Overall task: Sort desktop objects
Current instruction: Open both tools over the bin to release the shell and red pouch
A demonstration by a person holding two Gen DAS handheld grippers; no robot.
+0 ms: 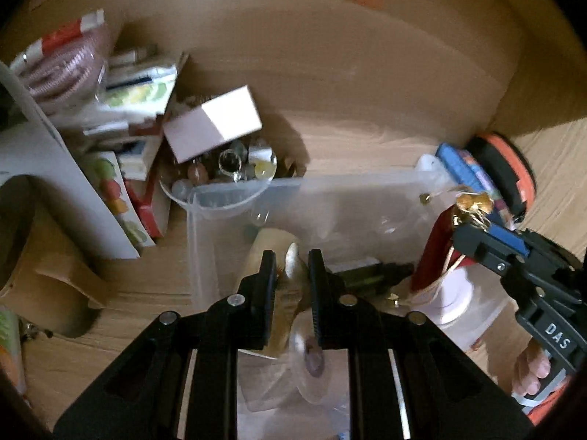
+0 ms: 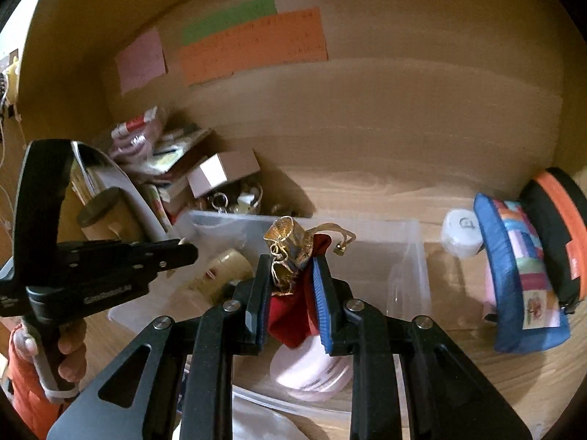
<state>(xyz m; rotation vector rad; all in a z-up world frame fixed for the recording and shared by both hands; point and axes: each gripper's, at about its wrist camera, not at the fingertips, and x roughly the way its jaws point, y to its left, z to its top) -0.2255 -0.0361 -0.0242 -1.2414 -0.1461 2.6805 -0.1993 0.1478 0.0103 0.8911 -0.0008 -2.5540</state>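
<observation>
The clear plastic bin (image 2: 411, 256) sits on the wooden desk (image 2: 367, 190), its far rim running just short of the brown back wall (image 2: 367, 110), with a strip of bare wood between rim and wall. Over the bin, the right gripper (image 2: 291, 293) pinches a red drawstring pouch (image 2: 293, 315) with a gold top, its blue-padded fingers (image 2: 324, 300) pressed onto the cloth. The left gripper (image 1: 291, 286) hangs above the bin's left half, its jaws closed on a pale gold, blurred object (image 1: 293, 278) that I cannot identify. Inside the bin lie a roll of tape (image 2: 227, 267) and a pale pink round tin (image 2: 312, 370) under the pouch. At the left a heap crowds the bin's corner: a white box (image 1: 212, 121) tilted over a bowl of glass marbles (image 1: 227, 168), stacked packets (image 1: 139, 88), a cardboard tube (image 2: 106, 216). On the right, well apart from the bin wall, a white bottle (image 2: 460, 234) stands beside a blue patchwork pencil case (image 2: 521, 278) and a black-and-orange case (image 2: 561, 227) leaning behind it
</observation>
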